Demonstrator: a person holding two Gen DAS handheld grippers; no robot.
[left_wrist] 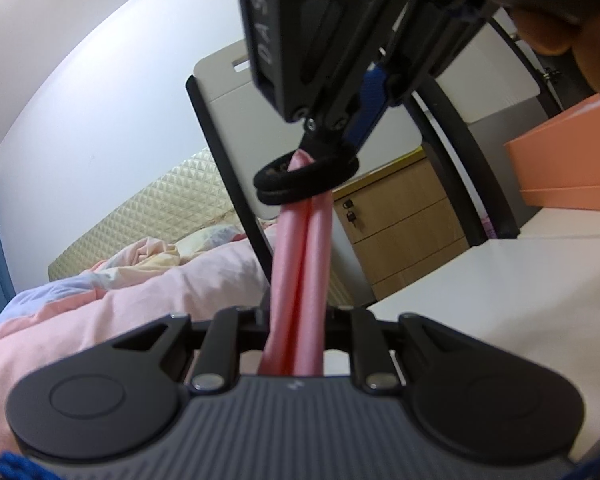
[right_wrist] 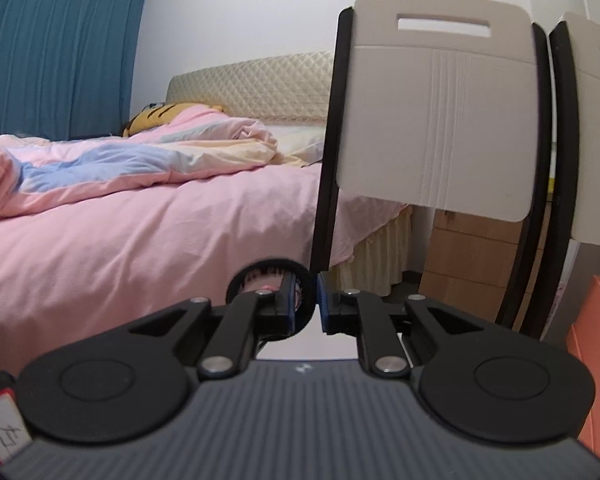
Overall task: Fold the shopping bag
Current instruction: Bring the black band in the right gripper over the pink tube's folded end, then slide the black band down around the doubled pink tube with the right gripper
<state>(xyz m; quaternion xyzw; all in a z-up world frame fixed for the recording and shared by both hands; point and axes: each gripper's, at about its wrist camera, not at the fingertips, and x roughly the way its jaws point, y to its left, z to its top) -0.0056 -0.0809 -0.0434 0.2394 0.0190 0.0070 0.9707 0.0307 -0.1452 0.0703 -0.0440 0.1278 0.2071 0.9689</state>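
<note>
Two grippers meet over a pink bag that is rolled up long and thin. The left gripper (left_wrist: 296,320) points up, and the pink bag (left_wrist: 300,264) comes out from between its fingers. Those fingers are hidden behind the bag and the gripper's body, so I cannot tell how tight they are. The bag reaches from there up to the right gripper (left_wrist: 328,140), which hangs above. A black band (left_wrist: 306,182) sits around the top of the bag, right under the tips of the right gripper, and the bag's pink end pokes through the band. In the right wrist view, the right gripper's fingers (right_wrist: 286,298) are close together with a thin gap between them. The band loops around the left finger of that pair, and a bit of pink shows inside the loop. Past the fingers stand a white chair (right_wrist: 432,116) and a bed (right_wrist: 148,216) with a pink cover. A white table (left_wrist: 500,292) lies to the right of the left gripper's fingers.
</note>
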